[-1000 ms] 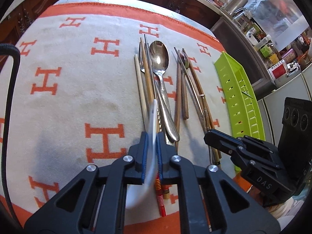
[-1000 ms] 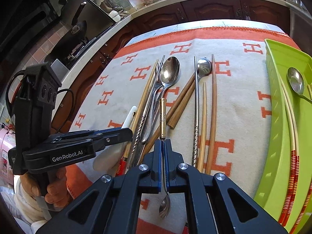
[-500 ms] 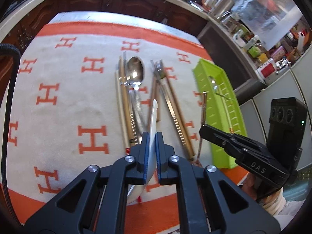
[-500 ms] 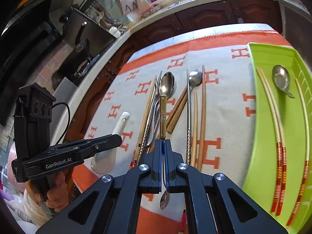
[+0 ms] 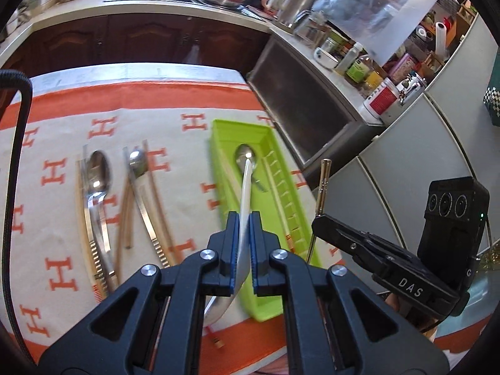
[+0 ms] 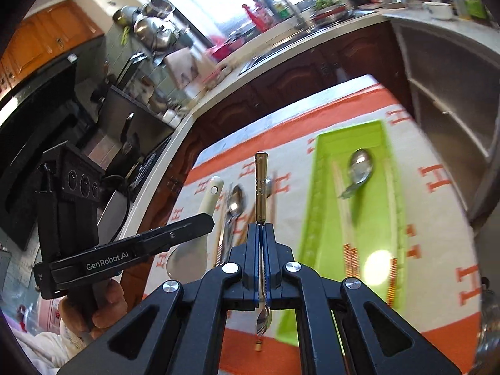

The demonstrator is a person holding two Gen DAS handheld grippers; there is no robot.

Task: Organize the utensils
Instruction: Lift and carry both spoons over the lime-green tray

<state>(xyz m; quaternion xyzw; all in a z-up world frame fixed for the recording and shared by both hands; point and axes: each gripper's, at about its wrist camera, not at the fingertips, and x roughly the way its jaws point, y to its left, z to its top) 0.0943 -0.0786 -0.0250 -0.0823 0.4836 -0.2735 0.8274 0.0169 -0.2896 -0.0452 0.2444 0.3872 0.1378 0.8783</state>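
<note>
Desk (image 5: 187, 75) cloth (image 5: 175, 162) carrying loose cutlery (image 5: 100, 187); green tray (image 5: 268, 303) partly filled; left claw (image 5: 243, 247) clamping white spoon (image 5: 247, 184), right claw (image 6: 262, 250) clamping gold-handled spoon (image 6: 260, 184), both awaiting traying.

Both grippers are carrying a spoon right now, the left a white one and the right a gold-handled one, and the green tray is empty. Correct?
Not quite: the green tray is not empty. The right wrist view shows a metal spoon and chopsticks in it. The left gripper does hold the white spoon, the right gripper the gold-handled spoon.

Bare tray floor (image 5: 250, 284) beside chopsticks (image 5: 276, 193)
</note>
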